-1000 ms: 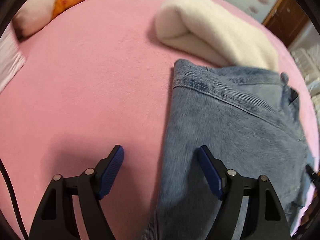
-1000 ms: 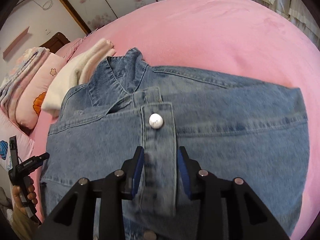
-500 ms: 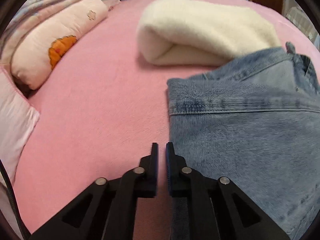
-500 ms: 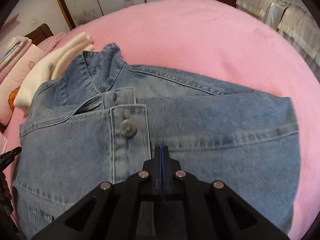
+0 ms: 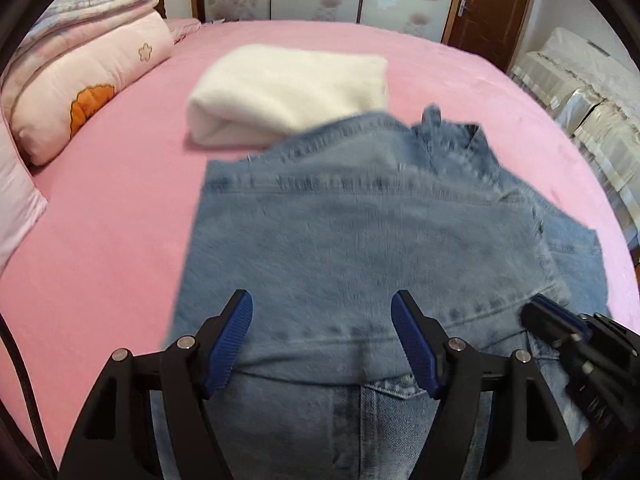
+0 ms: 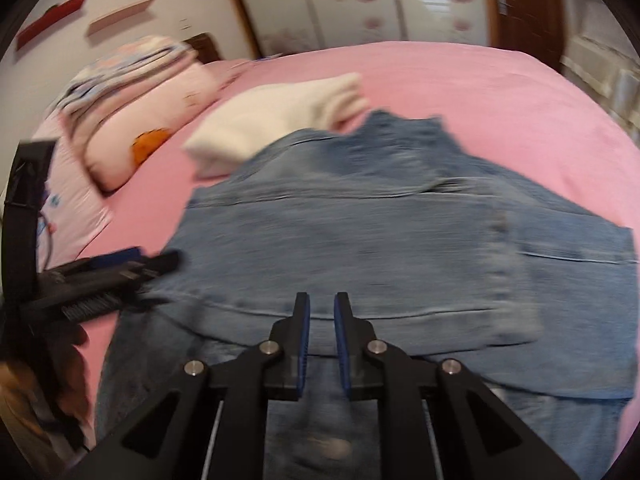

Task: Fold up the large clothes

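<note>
Two claws hang over the bed, neither gripping cloth. The left claw (image 5: pixel 322 344) stands wide and is opening, only denim showing beneath the gap. The right claw (image 6: pixel 322 338) has its pads a narrow slit apart, also opening, with nothing pinched between them. Below them the denim jacket (image 5: pixel 360 248) lies on the pink bed (image 5: pixel 112 216), its upper part doubled down over the lower, likely a fold just laid. Its collar touches a folded white blanket (image 5: pixel 292 88); pillows (image 5: pixel 80 84) sit further left. No readable writing or labels show.
</note>
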